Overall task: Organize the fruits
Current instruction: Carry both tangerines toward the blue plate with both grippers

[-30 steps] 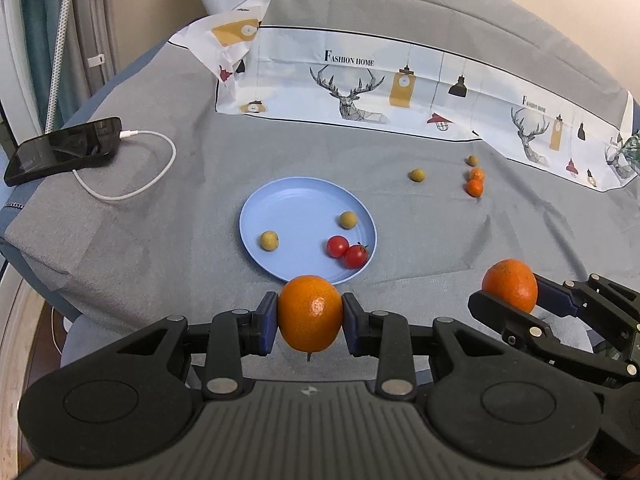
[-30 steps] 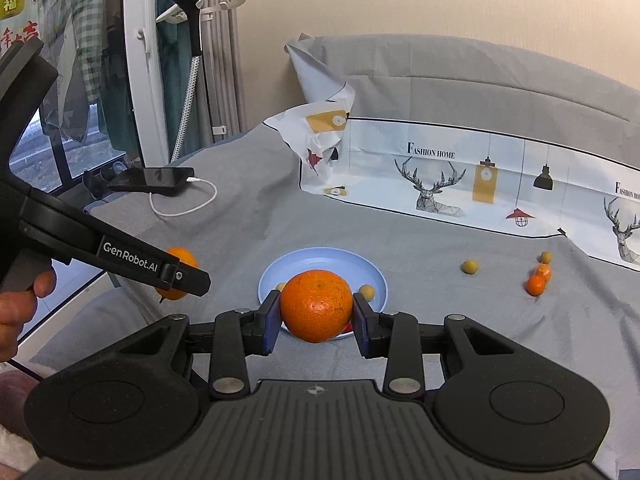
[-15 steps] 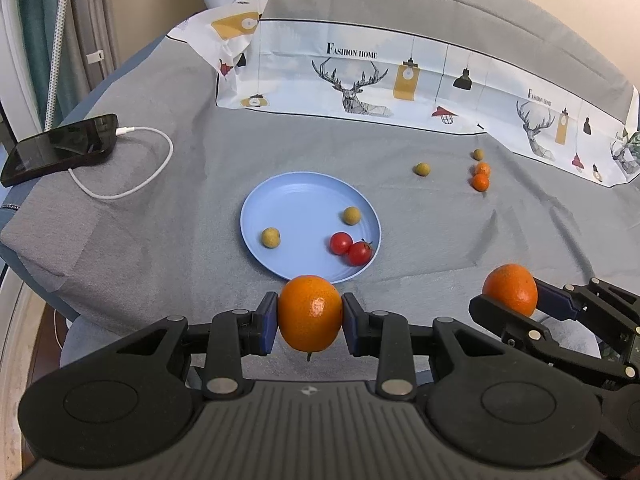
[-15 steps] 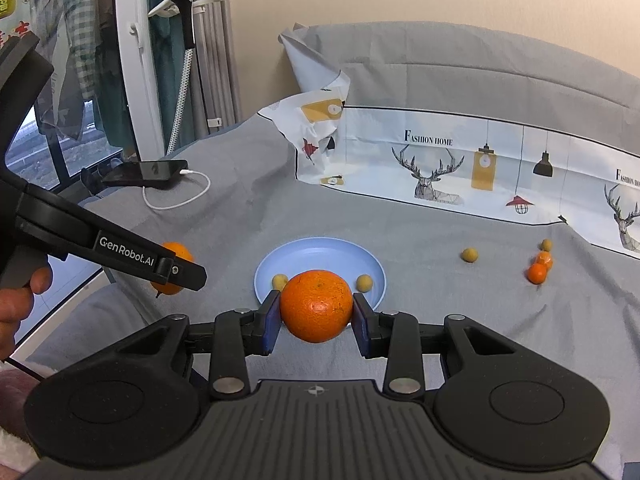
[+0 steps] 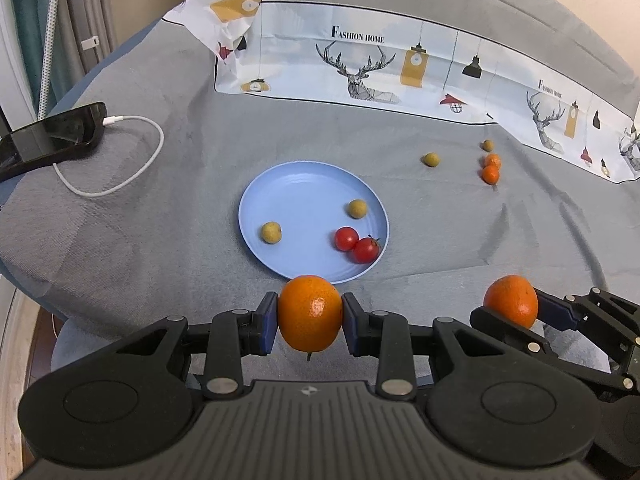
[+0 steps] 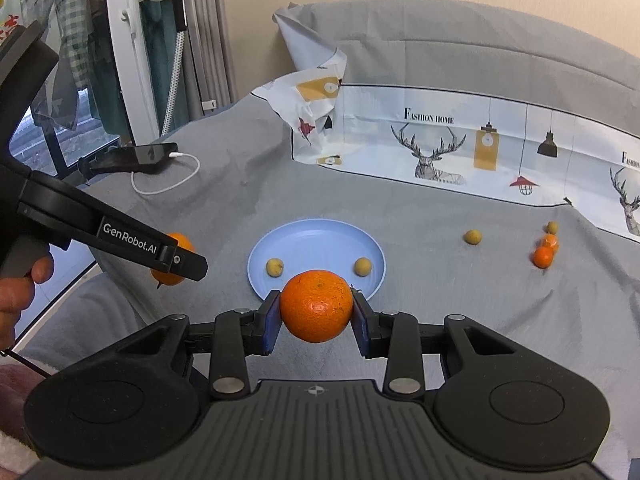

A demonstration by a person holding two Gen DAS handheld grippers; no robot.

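Note:
My left gripper [image 5: 310, 312] is shut on an orange [image 5: 310, 312] just in front of the near rim of a light blue plate [image 5: 296, 192]. On that plate lie two red cherry tomatoes [image 5: 356, 244] and two small yellow-green fruits [image 5: 271, 232]. My right gripper [image 6: 316, 306] is shut on a second orange [image 6: 316, 306], also short of the plate [image 6: 312, 240]. In the left wrist view the right gripper [image 5: 516, 304] shows at the lower right with its orange. Loose on the grey cloth to the right lie two yellow-green fruits [image 5: 431, 159] and two small orange fruits [image 5: 490, 168].
A black phone [image 5: 52, 140] with a white charging cable [image 5: 116, 176] lies at the far left of the cloth. A printed sheet with deer and lamps [image 5: 380, 68] stands along the back. A person's hand [image 6: 20, 284] holds the left gripper's handle. A window and hanging clothes are at the left.
Both grippers have moved forward and a little down toward the plate, each still holding its orange. Nothing on the plate or cloth has shifted.

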